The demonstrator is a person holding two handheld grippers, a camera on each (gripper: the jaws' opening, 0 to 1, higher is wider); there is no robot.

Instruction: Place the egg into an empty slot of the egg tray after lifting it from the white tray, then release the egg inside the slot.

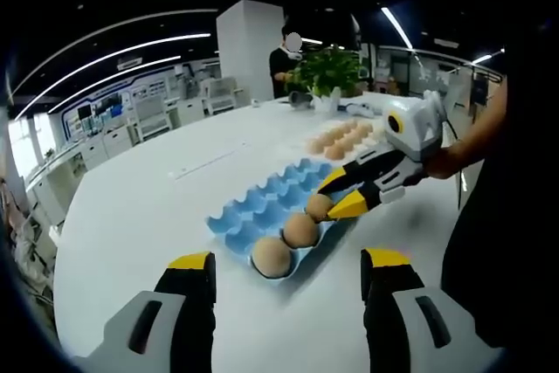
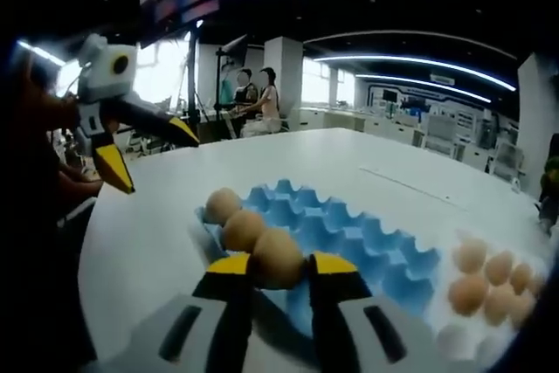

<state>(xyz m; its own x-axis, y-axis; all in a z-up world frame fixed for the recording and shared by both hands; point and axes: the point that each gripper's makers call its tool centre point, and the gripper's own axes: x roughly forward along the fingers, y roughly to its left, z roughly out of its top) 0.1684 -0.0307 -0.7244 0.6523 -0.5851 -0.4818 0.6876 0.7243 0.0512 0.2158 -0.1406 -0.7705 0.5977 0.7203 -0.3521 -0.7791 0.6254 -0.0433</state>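
A blue egg tray [image 1: 262,203] lies on the white table, with two brown eggs [image 1: 272,257] [image 1: 300,230] in its near row. My right gripper [image 1: 342,195] reaches in from the right, shut on a third egg [image 1: 319,207] at the slot beside them. In the right gripper view the same egg [image 2: 278,258] sits clamped in the right gripper [image 2: 279,265] over the egg tray [image 2: 358,229]. I cannot tell whether it rests in the slot. My left gripper [image 1: 288,264] stands open and empty, short of the tray, and appears as the left gripper [image 2: 153,156] held above the table.
The white tray [image 1: 371,128] with several brown eggs [image 1: 336,139] lies beyond the blue one, seen again as the eggs [image 2: 489,281]. A potted plant [image 1: 327,72] stands at the far table edge. People [image 2: 253,98] stand in the background. A person's arm [image 1: 472,141] holds the right gripper.
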